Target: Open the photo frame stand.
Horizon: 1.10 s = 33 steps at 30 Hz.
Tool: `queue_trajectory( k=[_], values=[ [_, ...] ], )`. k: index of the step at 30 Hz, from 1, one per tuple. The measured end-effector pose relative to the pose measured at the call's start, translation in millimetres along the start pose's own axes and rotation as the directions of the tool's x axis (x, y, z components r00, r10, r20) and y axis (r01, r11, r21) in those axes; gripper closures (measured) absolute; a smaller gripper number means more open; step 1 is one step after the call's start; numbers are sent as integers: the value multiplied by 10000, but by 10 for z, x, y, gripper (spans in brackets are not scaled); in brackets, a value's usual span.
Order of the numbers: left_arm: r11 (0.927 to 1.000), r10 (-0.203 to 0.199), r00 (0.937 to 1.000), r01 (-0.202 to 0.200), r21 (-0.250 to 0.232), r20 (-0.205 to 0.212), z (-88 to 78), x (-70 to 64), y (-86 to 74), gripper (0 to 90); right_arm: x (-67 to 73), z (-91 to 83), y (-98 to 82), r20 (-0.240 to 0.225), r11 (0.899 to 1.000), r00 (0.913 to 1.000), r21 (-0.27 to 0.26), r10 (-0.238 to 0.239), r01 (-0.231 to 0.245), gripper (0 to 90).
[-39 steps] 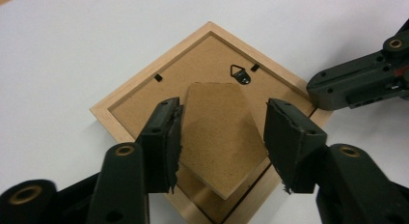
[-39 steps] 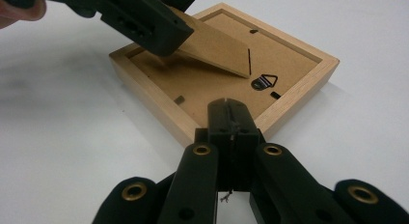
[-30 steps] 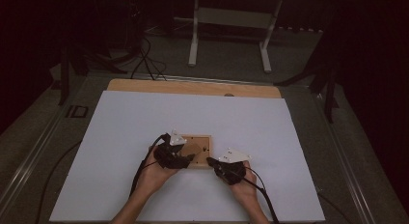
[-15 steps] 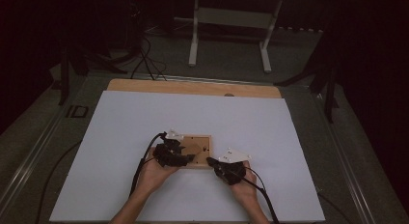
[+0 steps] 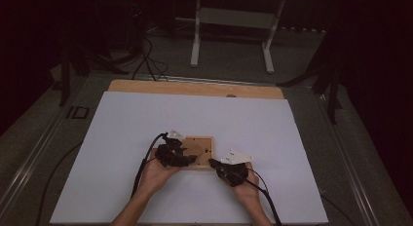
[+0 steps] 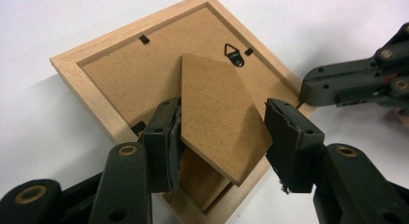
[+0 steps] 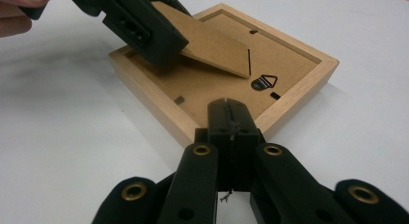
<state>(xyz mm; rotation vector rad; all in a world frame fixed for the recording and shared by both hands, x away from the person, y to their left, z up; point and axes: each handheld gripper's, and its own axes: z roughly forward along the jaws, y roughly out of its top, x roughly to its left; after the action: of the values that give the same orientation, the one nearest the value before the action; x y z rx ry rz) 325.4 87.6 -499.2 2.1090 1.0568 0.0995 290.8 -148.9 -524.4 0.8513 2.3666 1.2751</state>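
A light wooden picture frame lies face down on the white table top. Its brown cardboard stand is lifted off the backing at a slant. My left gripper is shut across the width of the stand, one jaw at each side edge. My right gripper is shut with nothing between its jaws, and its tip rests on the frame's near corner beside the metal hanger.
A bare wooden strip runs along the table's far edge. Beyond it, on the dark floor, stand white table legs and loose cables. White surface stretches wide on every side of the frame.
My left gripper has drawn slightly toward the person over the frame's left part. The right gripper and the frame have stayed put.
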Motion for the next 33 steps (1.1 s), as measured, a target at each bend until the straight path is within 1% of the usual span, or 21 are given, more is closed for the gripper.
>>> queue_trajectory(
  k=[2, 5, 6, 8, 9, 10, 11, 13, 14, 16, 17, 18, 19, 20, 21, 22, 23, 24, 28, 30, 33],
  values=[
    [9997, 229, 9995, -226, 128, -206, 4, -22, 0, 501, -5, -1, 1, -50, 10000, 10000, 7, 53, -53, 900],
    [9986, 526, 9971, -520, 133, -546, 6, -56, -7, 506, -10, -7, 6, -61, 10000, 10000, 40, 67, -67, 900],
    [9986, 530, 9967, -525, 101, -608, 4, -66, -9, 508, -13, -12, 9, -36, 10000, 10000, 57, 63, -63, 898],
    [9977, 673, 9953, -675, -4, -694, 2, -80, -16, 509, -29, -25, 15, -19, 9999, 9999, 57, 160, -159, 874],
    [9977, 673, 9953, -675, -4, -694, 2, -80, -16, 510, -40, -34, 20, -5, 9997, 9997, 65, 230, -230, 859],
    [9972, 749, 9944, -753, -25, -745, -1, -89, -23, 510, -40, -34, 20, -5, 9997, 9997, 65, 230, -230, 859],
    [9963, 826, 9934, -842, -167, -800, -5, -104, -41, 511, -67, -55, 31, -12, 9994, 9994, 48, 349, -349, 840],
    [9945, 978, 9914, -1007, -284, -872, -13, -119, -60, 511, -92, -77, 43, 31, 9990, 9990, 11, 440, -440, 819],
    [9945, 978, 9914, -1007, -284, -872, -13, -119, -60, 511, -108, -88, 48, -7, 9988, 9988, 6, 498, -498, 805],
    [9908, 1221, 9875, -1272, -469, -998, -24, -145, -96, 511, -134, -109, 57, -36, 9981, 9981, -13, 619, -619, 778],
    [9908, 1221, 9875, -1272, -469, -998, -24, -145, -96, 512, -143, -117, 63, -38, 9976, 9976, 4, 696, -696, 760],
    [9889, 1325, 9856, -1387, -539, -1050, -27, -157, -109, 512, -154, -125, 68, -42, 9973, 9973, 9, 728, -728, 745],
    [9868, 1435, 9835, -1507, -600, -1099, -32, -170, -124, 512, -164, -132, 74, -44, 9972, 9972, 38, 740, -740, 729],
    [9821, 1646, 9791, -1739, -724, -1191, -46, -193, -153, 512, -172, -137, 80, -58, 9970, 9970, 89, 772, -772, 713],
    [9804, 1694, 9776, -1801, -802, -1247, -49, -206, -169, 512, -179, -138, 84, -40, 9970, 9970, 99, 772, -771, 699],
    [9804, 1694, 9776, -1801, -802, -1247, -49, -206, -169, 512, -179, -138, 84, -40, 9970, 9970, 99, 772, -771, 699],
    [9775, 1806, 9746, -1928, -855, -1321, -54, -215, -186, 512, -198, -131, 92, -115, 9962, 9963, 147, 856, -855, 665],
    [9746, 1888, 9723, -2027, -951, -1376, -57, -226, -209, 512, -205, -127, 95, -153, 9962, 9962, 141, 857, -855, 654],
    [9716, 1963, 9702, -2120, -1051, -1421, -70, -236, -244, 512, -237, -95, 121, -262, 9946, 9943, 169, 1030, -1026, 615],
    [9686, 2078, 9670, -2244, -1071, -1472, -80, -245, -260, 512, -253, -83, 140, -315, 9928, 9923, 145, 1194, -1190, 605],
    [9673, 2093, 9666, -2268, -1137, -1477, -84, -252, -273, 512, -282, -64, 154, -402, 9903, 9895, 115, 1391, -1387, 583]
  ],
)
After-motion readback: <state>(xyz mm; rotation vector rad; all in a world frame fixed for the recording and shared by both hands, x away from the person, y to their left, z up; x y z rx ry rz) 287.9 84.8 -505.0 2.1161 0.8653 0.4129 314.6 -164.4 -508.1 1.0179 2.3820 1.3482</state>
